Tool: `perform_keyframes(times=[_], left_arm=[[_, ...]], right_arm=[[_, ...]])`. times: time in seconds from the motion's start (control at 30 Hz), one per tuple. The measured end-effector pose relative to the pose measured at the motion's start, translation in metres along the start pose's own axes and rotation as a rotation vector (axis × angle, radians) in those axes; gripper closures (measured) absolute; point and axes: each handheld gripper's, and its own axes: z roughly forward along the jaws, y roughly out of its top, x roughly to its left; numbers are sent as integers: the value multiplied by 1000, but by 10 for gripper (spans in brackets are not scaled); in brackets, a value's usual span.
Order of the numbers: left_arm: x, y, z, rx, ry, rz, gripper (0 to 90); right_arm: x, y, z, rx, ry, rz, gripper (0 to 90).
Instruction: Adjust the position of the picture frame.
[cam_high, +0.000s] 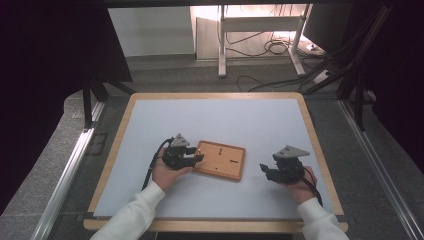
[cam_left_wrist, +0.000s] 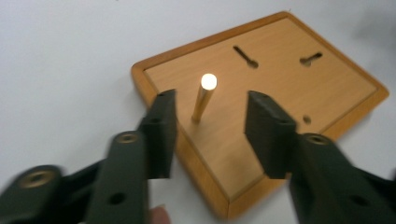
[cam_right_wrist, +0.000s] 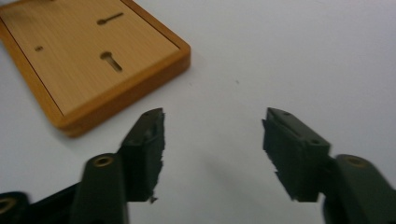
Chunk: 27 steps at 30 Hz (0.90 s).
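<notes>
High view: left hand (cam_high: 167, 172) curled under the left gripper (cam_high: 196, 159), wrist in a white sleeve (cam_high: 132, 215) rising from the near edge, fingers aimed level at the near left corner of the wooden board (cam_high: 221, 159). Right hand (cam_high: 299, 187) cupped below the right gripper (cam_high: 263, 170), grey three-cornered plate on top, fingers aimed toward the board, well apart from it.

Left gripper view: black fingers (cam_left_wrist: 161, 126) spread apart, pads clear of everything. Between the fingers, nearer the left one, a slim brass-coloured peg (cam_left_wrist: 203, 99) standing upright in the board (cam_left_wrist: 280, 84), round top bright with glare, untouched by either pad. Board lying flat just beyond and beneath the fingertips: warm orange wood, fine grain, raised rounded rim, rectangular. Past the peg, two dark keyhole-shaped slots (cam_left_wrist: 246, 56) and one small round hole (cam_left_wrist: 307, 119).

Right gripper view: black fingers (cam_right_wrist: 144, 149) parted to a middling width, nothing between them but pale worktop (cam_right_wrist: 280, 56). Pad edges rough and chipped. Board (cam_right_wrist: 84, 60) beyond and to the left of the left finger, not touching it, two keyhole slots on its face.

Worktop matte, pale grey-blue, framed by a light wooden border (cam_high: 310, 125).
</notes>
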Motion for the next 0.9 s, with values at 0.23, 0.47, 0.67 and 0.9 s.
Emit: perform_keyframes(times=[0.23, 0.47, 0.67, 0.9], left_arm=[[2, -10, -14, 26, -18, -15, 371], [4, -18, -17, 44, -16, -6, 338], [4, -22, -21, 36, -14, -9, 335], [8, -25, -21, 32, -8, -21, 327]], right_arm=[[3, 27, 27, 28, 57, -68, 787], [0, 59, 68, 65, 90, -102, 900], [-7, 69, 89, 55, 109, -72, 900], [-13, 66, 106, 73, 131, -69, 900]])
